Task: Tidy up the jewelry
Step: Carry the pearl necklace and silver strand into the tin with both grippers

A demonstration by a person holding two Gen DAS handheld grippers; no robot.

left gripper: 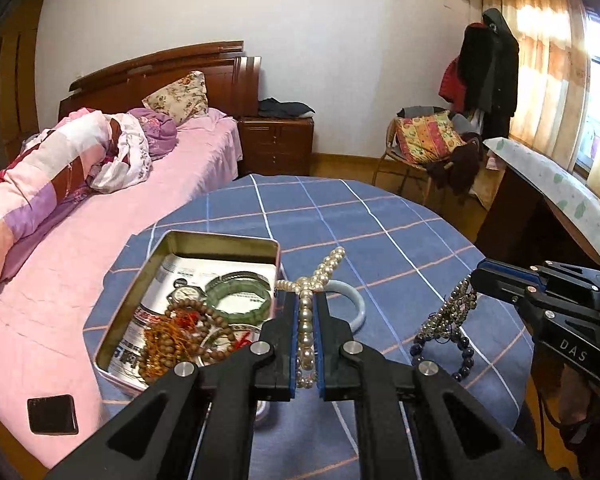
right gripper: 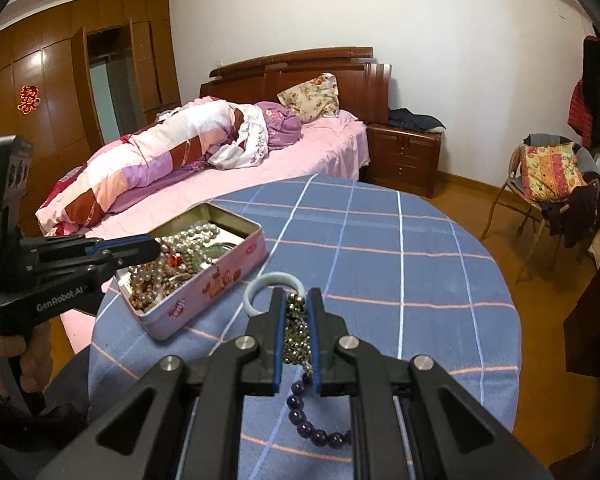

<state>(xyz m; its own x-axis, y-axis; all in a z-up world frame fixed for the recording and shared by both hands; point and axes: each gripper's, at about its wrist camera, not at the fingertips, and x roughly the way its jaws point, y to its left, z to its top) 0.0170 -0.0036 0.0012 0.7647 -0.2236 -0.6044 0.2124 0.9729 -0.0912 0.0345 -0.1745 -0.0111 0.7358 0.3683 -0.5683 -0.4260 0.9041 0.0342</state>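
Pearl necklace (left gripper: pixel 306 316) pinched lengthwise in our left gripper (left gripper: pixel 307 308), hanging just right of the tin (left gripper: pixel 220 240), so left is nearer; right gripper (right gripper: pixel 296 320) clamps metal beads (right gripper: pixel 296 332) w/ purple bracelet (right gripper: pixel 312 420) dangling, tin off to its left.

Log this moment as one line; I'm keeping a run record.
left gripper: shut on pearl necklace | right gripper: shut on metal bead strand | tin: open, partly filled | pale bangle: on tablecloth
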